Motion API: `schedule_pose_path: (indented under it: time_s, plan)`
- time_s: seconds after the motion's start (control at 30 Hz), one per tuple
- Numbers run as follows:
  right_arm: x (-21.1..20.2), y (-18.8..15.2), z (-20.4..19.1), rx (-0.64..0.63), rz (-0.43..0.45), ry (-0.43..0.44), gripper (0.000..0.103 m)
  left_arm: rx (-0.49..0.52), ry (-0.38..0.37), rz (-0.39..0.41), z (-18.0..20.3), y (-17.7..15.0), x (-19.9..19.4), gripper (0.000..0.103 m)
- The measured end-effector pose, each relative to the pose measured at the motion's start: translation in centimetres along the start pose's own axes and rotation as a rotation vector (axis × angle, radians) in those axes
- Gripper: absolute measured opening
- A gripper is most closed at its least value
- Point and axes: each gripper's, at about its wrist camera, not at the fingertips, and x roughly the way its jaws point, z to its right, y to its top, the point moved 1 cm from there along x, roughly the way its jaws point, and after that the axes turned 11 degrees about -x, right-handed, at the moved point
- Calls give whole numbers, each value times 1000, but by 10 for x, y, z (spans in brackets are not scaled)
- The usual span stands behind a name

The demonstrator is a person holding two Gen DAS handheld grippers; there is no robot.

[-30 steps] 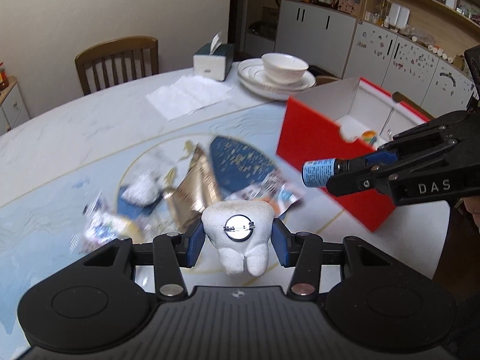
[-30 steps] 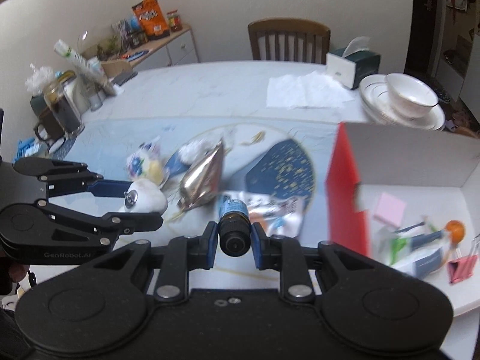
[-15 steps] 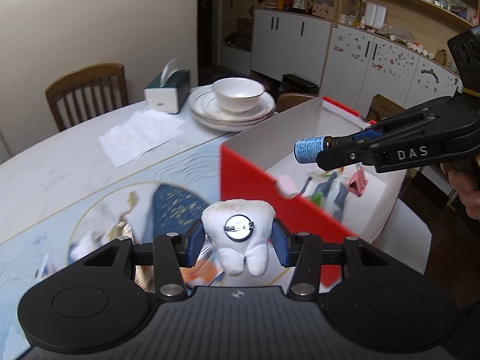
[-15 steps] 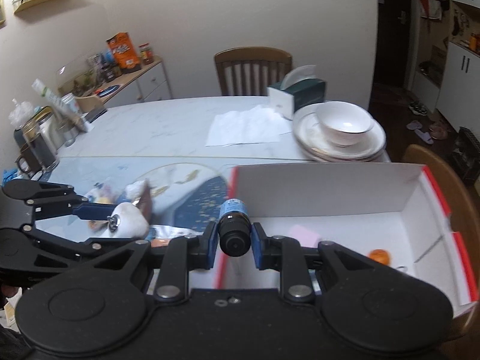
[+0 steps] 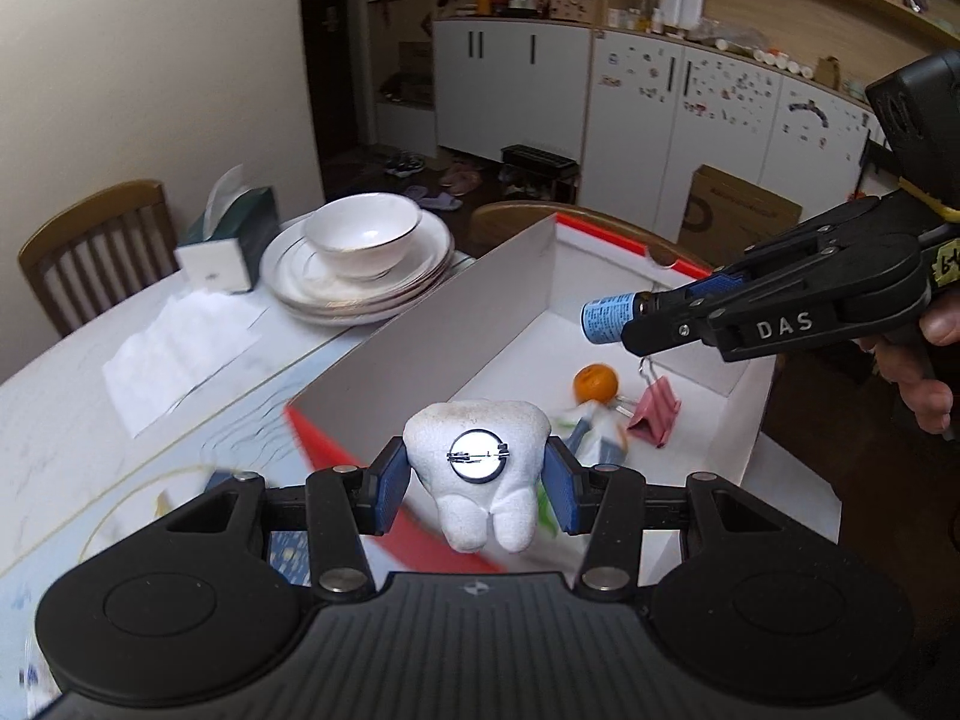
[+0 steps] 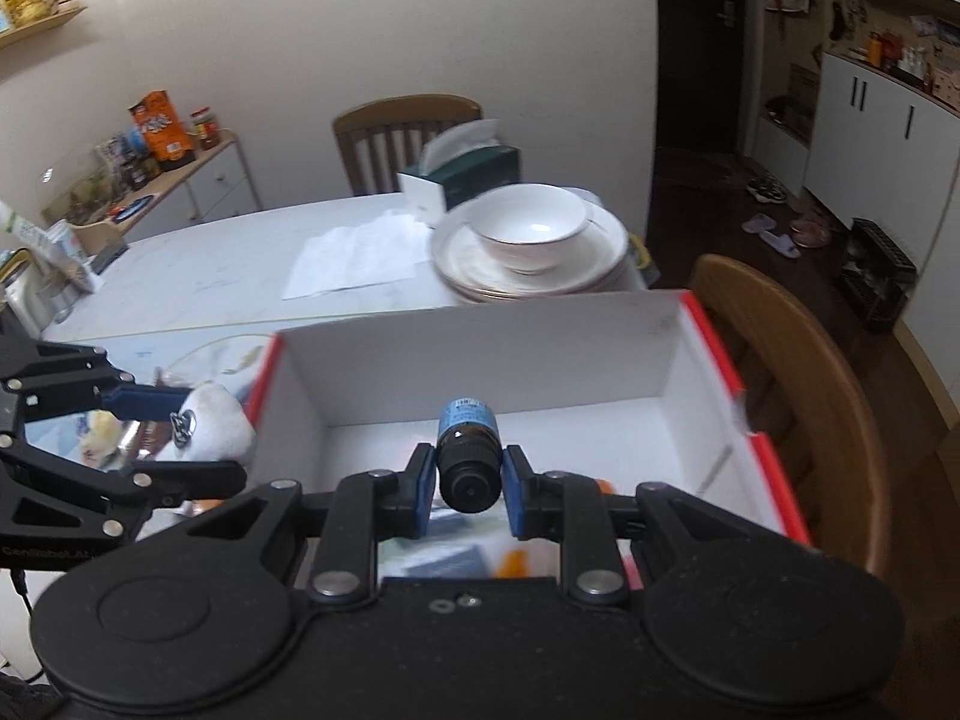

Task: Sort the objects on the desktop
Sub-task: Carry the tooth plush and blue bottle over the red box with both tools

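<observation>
My left gripper [image 5: 477, 474] is shut on a white plush tooth [image 5: 477, 429] with a round metal pin on it, held above the near left wall of the red box [image 5: 420, 330]. My right gripper [image 6: 468, 483] is shut on a small dark bottle [image 6: 468, 450] with a blue label, held over the inside of the box [image 6: 480, 348]. In the left wrist view the bottle [image 5: 609, 318] hangs above an orange ball [image 5: 595, 382] and a pink binder clip [image 5: 655, 414] on the box floor. The tooth also shows at the left of the right wrist view [image 6: 210, 423].
A bowl on stacked plates [image 5: 360, 252], a tissue box [image 5: 225, 240] and a sheet of paper [image 5: 180, 348] lie beyond the box. Wooden chairs [image 6: 798, 372] stand at the table's far and right sides. Blurred wrappers lie on the table left of the box.
Both grippers have swung right from the pile of wrappers to the red box, carrying the tooth and the bottle. The bottle is now over the box interior.
</observation>
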Motion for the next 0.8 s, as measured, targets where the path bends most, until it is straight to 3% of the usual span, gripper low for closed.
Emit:
schedule_pose_path:
  time_s: [0.4,0.8]
  plan:
    - [26,-1,42,29,-49,-9,23,76,15,-93,20,28,67,46]
    - [74,3,50,0,-149,3,23,94,35,-227,23,39,125,46]
